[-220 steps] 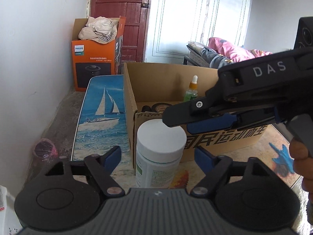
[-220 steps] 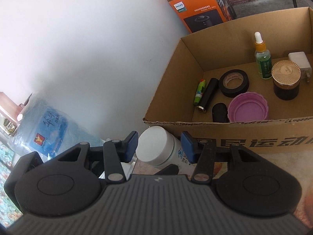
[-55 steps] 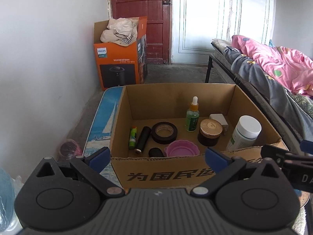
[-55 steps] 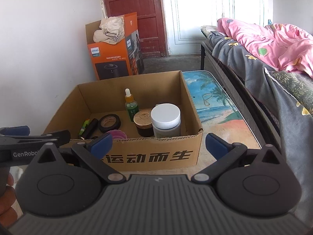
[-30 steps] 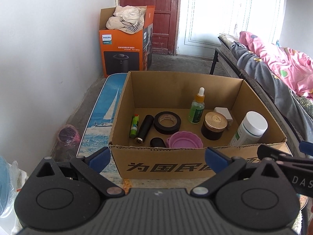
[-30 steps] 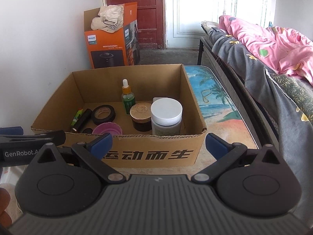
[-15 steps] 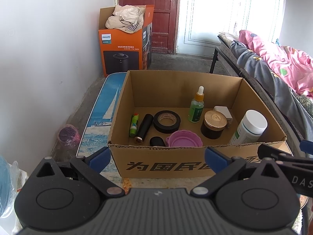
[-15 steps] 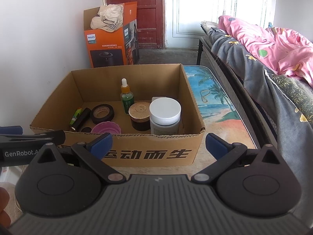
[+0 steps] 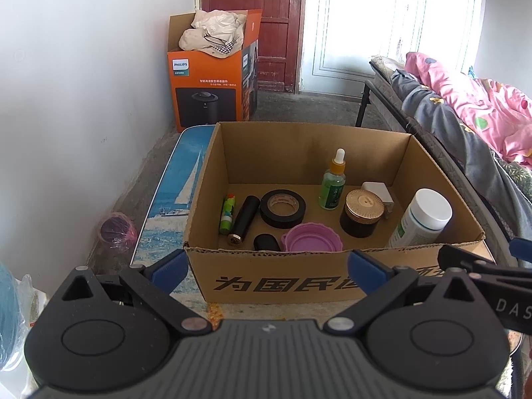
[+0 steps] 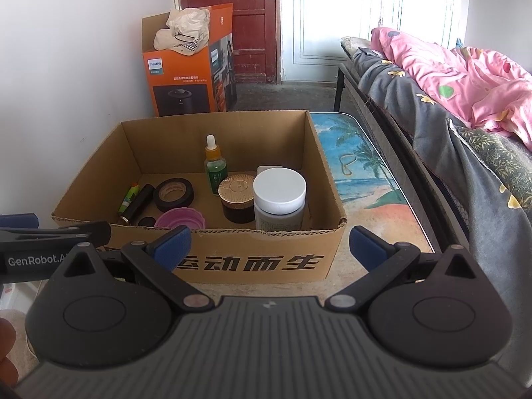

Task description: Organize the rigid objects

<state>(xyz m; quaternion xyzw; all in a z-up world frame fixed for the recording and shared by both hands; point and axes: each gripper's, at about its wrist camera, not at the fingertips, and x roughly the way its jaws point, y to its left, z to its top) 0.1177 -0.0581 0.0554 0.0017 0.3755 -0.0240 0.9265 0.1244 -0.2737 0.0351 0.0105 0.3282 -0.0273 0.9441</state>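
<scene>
The white-capped plastic supplement bottle, earlier outside, now stands at the open brown cardboard box's four o'clock corner, both the left gripper and right gripper spread wide and empty, so sorting looks finished.

Layout: cardboard box on the low table, contents grouped along its walls.

Near left wall: marker, tube. Centre: tape roll, cup before it. Dropper bottle behind jar. White-lidded bottle in the front right corner.
</scene>
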